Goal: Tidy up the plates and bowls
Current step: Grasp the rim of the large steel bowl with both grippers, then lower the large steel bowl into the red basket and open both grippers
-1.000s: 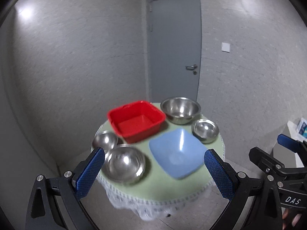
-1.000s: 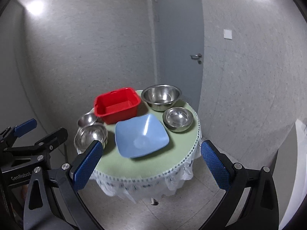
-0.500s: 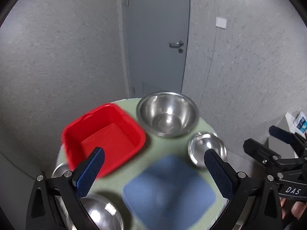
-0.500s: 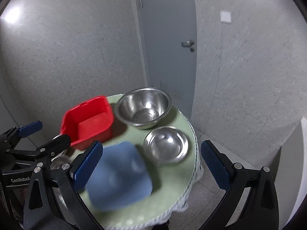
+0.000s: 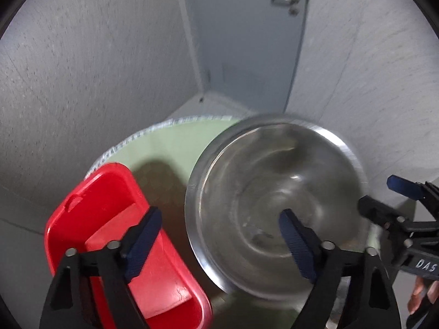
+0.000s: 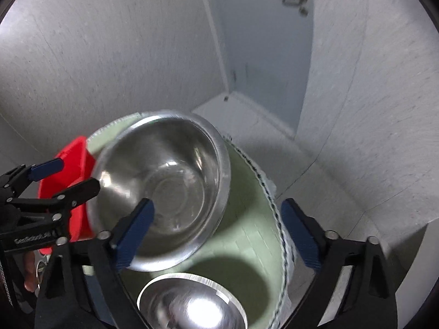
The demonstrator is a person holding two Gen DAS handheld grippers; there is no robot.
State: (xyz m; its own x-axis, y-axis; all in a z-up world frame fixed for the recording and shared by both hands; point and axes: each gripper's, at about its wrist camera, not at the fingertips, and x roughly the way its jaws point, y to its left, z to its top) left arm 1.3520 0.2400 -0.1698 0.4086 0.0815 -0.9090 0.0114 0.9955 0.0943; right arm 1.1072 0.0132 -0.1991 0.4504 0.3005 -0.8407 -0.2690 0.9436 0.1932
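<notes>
Left gripper (image 5: pixel 219 235) jaws wide apart, holding nothing; it has closed in fast from a stand-off view of the whole spread, and now straddles the near-left rim of the large round stainless-steel bowl (image 5: pixel 274 192). Right gripper (image 6: pixel 216 227) likewise spread and empty, over that bowl's right rim. Red square plastic basin (image 5: pixel 115 219) just left of the bowl; smaller steel bowl (image 6: pixel 189 304) nearer than it. All on the round pale-green counter (image 6: pixel 247 219). Judgement: both grippers have committed to the big bowl, probably for nesting.
</notes>
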